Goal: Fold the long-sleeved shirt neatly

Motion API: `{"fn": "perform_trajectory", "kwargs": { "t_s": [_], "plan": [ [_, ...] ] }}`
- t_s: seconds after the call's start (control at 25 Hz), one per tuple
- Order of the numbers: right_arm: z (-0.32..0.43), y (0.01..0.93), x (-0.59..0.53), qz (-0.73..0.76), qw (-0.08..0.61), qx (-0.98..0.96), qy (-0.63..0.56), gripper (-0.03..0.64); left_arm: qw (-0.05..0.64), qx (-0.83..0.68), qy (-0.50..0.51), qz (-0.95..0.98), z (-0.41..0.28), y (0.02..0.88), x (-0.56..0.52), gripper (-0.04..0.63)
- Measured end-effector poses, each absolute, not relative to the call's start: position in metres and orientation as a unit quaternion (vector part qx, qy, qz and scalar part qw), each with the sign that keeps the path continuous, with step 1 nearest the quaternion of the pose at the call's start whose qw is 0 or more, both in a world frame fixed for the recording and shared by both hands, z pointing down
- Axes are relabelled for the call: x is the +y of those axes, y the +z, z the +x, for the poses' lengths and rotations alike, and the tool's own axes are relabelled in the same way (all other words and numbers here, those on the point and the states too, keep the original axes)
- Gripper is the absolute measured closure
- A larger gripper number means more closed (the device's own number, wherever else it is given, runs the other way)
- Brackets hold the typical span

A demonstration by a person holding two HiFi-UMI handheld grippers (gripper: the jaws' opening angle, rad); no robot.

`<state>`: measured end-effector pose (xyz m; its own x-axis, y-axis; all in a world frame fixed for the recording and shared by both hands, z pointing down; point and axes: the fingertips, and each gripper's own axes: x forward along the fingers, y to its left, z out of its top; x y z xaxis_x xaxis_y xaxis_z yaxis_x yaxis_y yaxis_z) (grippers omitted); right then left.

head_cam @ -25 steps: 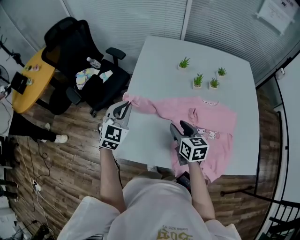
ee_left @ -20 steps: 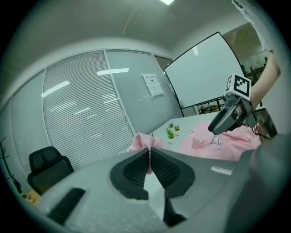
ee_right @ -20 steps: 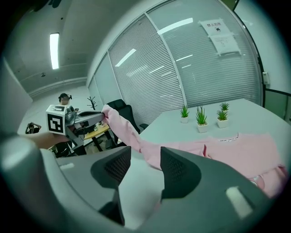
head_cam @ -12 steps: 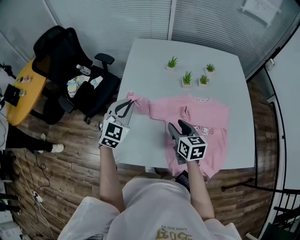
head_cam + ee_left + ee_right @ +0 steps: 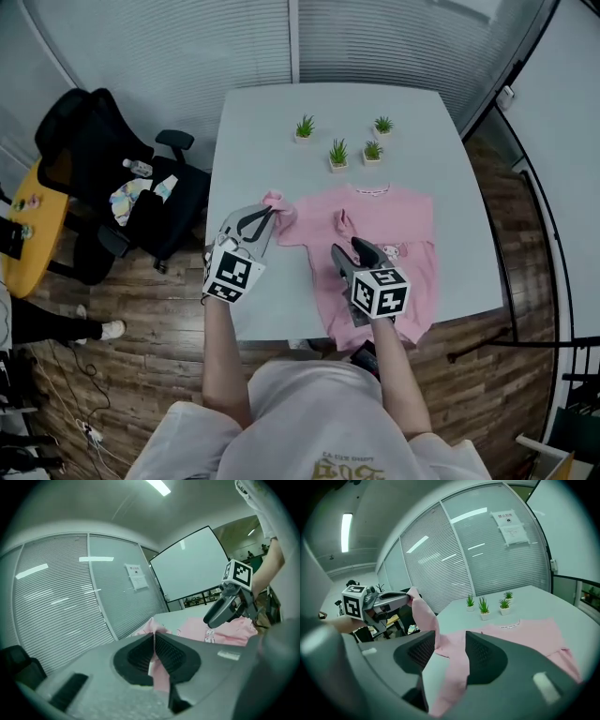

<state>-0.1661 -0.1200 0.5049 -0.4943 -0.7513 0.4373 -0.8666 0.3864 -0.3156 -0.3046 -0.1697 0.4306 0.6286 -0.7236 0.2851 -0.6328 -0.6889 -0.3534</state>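
Pink long-sleeved shirt (image 5: 389,220) lies spread on the near right part of the pale table (image 5: 272,122), its collar toward four little potted plants (image 5: 338,153) and its hem hanging over the near edge. From overhead you see the left gripper (image 5: 264,214) at the shirt's left side, with the end of a sleeve (image 5: 277,202) bunched at its tips. Its own view settles the grip — the jaws are pressed together with a strip of pink cloth pinched in the seam and trailing out below. The right gripper (image 5: 353,251) hovers over the shirt's left flank, just short of a small raised fold. Overhead its jaws look parted, and its own view agrees: they stand wide with pink cloth showing in the gap, though I can't tell whether the pads touch it. That view also gives what the overhead one can't — the sleeve lifted off the tabletop, draping down from the left gripper's tips to the body of the shirt. Only the overhead view takes in the black office chair (image 5: 103,159) left of the table.
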Motion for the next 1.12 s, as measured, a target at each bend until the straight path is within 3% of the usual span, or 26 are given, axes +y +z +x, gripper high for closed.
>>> {"fn": "perform_trajectory", "kwargs": {
  "t_s": [1.12],
  "plan": [
    [-0.059, 0.501, -0.104, 0.583, 0.092, -0.760, 0.273, 0.413, 0.120, 0.228, -0.176, -0.950, -0.151, 0.415, -0.176, 0.583]
  ]
}}
